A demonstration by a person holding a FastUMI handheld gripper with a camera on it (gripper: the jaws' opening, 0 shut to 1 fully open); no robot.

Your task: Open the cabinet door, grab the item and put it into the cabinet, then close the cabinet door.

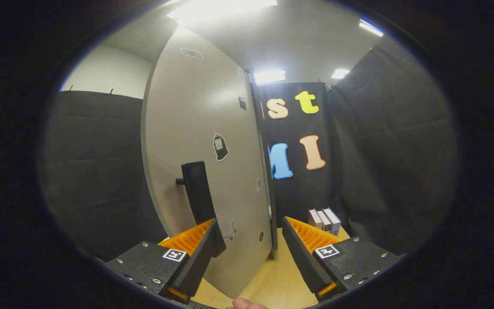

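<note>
cabinet door (195,141) right ahead of the spread gripper (253,240), its outer edge sitting in the gap between the fingers.

the pale door stands upright, seen at a slant, its face on the side of the left finger (195,253); a dark handle (198,195) juts from that face just beyond the left fingertip, which overlaps its lower end, though contact cannot be told. small stickers (220,146) dot the door. the fingers are wide apart and pinch nothing. beyond the right finger (305,253), well apart from the door, three small boxes (325,219) stand side by side on the wooden tabletop (272,279) against the dark cloth wall (380,163). a fingertip of a hand (245,304) shows under the gripper. ceiling lights (269,76) glow above.
</note>
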